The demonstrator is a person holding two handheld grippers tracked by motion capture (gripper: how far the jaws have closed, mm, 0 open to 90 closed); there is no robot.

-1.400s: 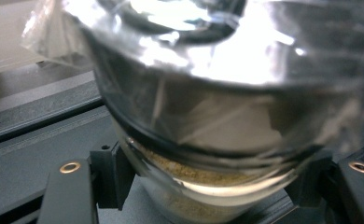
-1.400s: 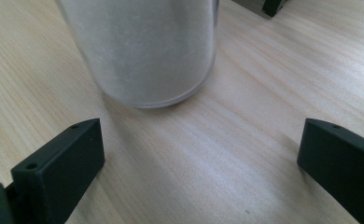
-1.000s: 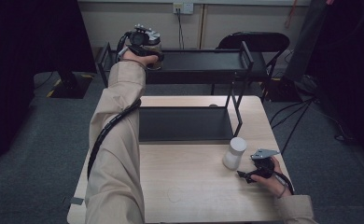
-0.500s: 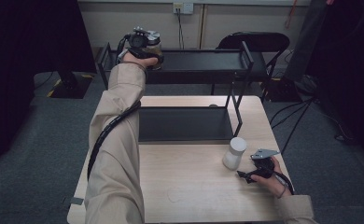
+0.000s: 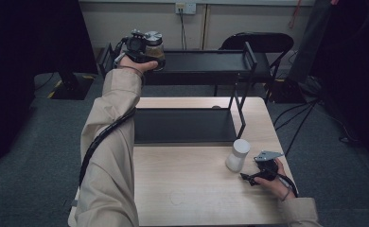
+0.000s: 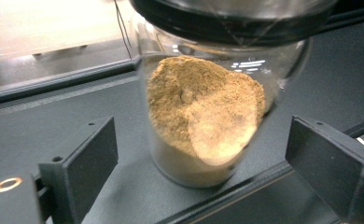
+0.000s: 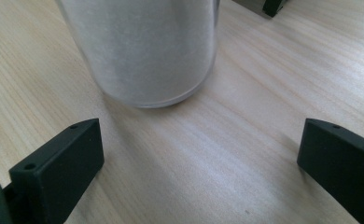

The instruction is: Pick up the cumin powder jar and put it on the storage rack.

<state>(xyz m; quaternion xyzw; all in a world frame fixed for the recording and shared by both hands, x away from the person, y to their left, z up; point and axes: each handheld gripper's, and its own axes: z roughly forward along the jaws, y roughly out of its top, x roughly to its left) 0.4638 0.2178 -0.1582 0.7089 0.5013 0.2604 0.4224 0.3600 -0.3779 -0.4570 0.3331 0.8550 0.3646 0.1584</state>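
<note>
The room is dim, with a grey carpet, a black chair at the upper right of the high view and a wooden bench (image 5: 197, 189) in the lower middle. On the bench stands a black two-level shelf rack; its upper shelf (image 5: 206, 61) lies across the upper middle of the frame.

Our left hand-held gripper (image 5: 142, 47) reaches to the left end of that upper shelf. There the glass jar with brown powder (image 6: 203, 116) stands on the shelf, under its dark lid. In the left gripper view the jaws have just been opening: they stand now clearly apart from the glass on both sides, with the jar between them but not pressed. So we judge that the step in hand is the release of this jar on the shelf.

To do it well, we let the jaws open fully first, and then we pull the hand-held gripper straight back along its own line, not sideways, so that no pad pushes the jar. The jar stands near the front edge of the shelf, so a small knock could tip it.

Our right hand-held gripper (image 5: 258, 172) rests at the lower right of the high view, wide open and holding nothing. The white jar (image 7: 143, 51) stands on the bench just in front of its jaws, not touched. We keep this hand quiet until the left one is free.
</note>
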